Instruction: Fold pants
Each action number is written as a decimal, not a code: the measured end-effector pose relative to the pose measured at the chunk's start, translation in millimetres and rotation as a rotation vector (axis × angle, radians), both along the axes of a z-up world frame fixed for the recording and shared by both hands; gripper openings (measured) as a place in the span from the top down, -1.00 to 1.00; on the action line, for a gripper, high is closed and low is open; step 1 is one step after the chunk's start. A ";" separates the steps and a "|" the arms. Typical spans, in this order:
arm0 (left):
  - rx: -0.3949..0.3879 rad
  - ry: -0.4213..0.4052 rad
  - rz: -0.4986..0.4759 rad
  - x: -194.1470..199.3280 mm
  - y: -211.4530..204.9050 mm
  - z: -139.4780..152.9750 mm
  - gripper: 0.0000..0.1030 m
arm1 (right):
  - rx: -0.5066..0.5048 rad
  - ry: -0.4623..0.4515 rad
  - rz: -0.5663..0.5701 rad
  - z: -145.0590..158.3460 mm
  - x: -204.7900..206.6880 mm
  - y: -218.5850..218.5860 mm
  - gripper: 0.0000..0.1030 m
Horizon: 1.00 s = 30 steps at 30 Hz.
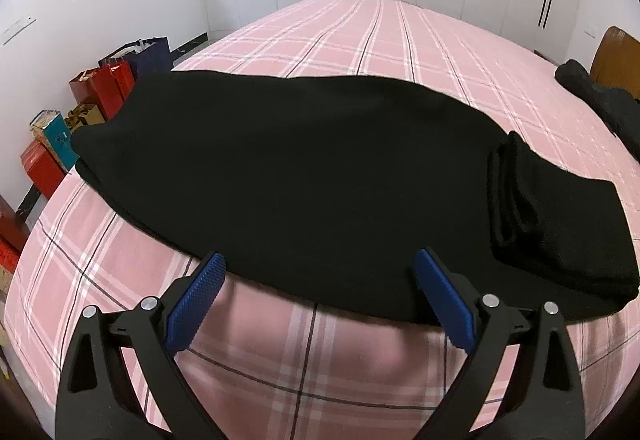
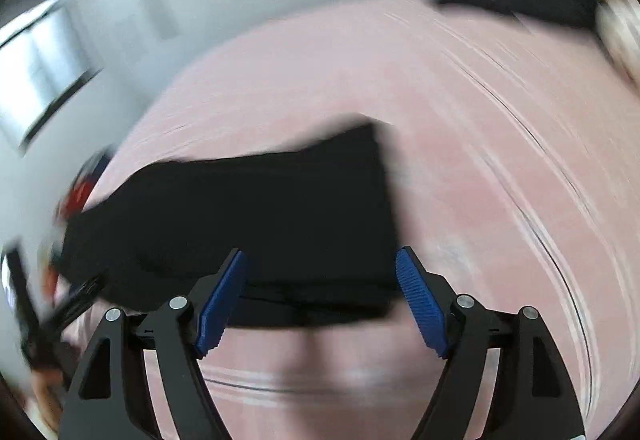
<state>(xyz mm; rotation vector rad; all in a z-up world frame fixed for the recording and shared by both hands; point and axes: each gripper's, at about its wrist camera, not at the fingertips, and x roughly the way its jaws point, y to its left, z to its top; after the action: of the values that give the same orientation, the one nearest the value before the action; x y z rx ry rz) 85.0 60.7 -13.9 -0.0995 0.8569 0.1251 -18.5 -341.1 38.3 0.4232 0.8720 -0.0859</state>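
Left gripper point(image 1: 320, 268): jaws wide apart, empty, at near edge of folded black fabric pants point(image 1: 320, 176). Right gripper point(image 2: 322, 260): likewise spread, empty.

I can read no text, label, brand or number anywhere. From my left wrist view, the teal box point(image 1: 56, 136) on the floor beside the bed carries a dark printed mark on its front face, but it is too small to make out. The red gift bags point(image 1: 105, 86) next to it show gold-coloured decoration near their tops, with no legible lettering. A thin dark strip on the white wall point(image 1: 18, 26) may bear markings; I cannot tell. My right wrist view is smeared by motion blur, and nothing in it can be read.
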 end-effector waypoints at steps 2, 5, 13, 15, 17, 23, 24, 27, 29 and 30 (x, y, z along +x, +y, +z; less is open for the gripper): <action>-0.005 -0.008 -0.004 -1.6 -1.9 0.8 -0.83 | 0.156 0.039 -0.082 -21.6 -3.0 -33.7 -0.48; 0.003 -0.012 -0.015 -2.8 -6.5 0.6 -0.83 | 0.359 0.011 -0.109 -45.6 3.0 -47.6 -0.48; 0.043 -0.002 -0.050 -2.4 -19.1 -5.2 -0.83 | 0.315 -0.047 -0.099 -53.3 31.9 -2.9 0.60; 0.045 -0.001 -0.051 -2.0 -19.5 -5.8 -0.83 | 0.210 -0.057 -0.089 -39.3 26.3 -3.0 0.67; 0.044 -0.005 -0.051 -2.2 -19.6 -5.1 -0.83 | 0.133 -0.078 -0.095 -22.7 19.5 -12.4 0.69; 0.046 -0.014 -0.078 -4.8 -25.3 -3.6 -0.83 | 0.034 -0.087 -0.104 2.2 10.8 -42.7 0.71; 0.050 -0.017 -0.082 -5.5 -25.0 -3.0 -0.83 | 0.039 -0.088 -0.124 -1.2 -0.9 -55.3 0.71; 0.041 -0.015 -0.090 -6.2 -26.2 -3.2 -0.83 | 0.018 -0.057 -0.192 -18.2 -13.9 -73.6 0.65; 0.035 -0.008 -0.100 -5.8 -28.5 -4.1 -0.83 | 0.006 0.067 -0.163 -36.0 -10.2 -80.1 0.52; 0.040 -0.007 -0.104 -5.6 -29.6 -4.0 -0.83 | 0.014 0.075 -0.174 -35.9 -13.6 -81.3 0.44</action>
<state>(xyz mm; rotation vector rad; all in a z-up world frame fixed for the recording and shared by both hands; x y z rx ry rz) 79.3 31.1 -17.9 -0.0182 0.8500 0.0438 -32.1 -422.3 2.4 0.5107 0.9088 -0.2574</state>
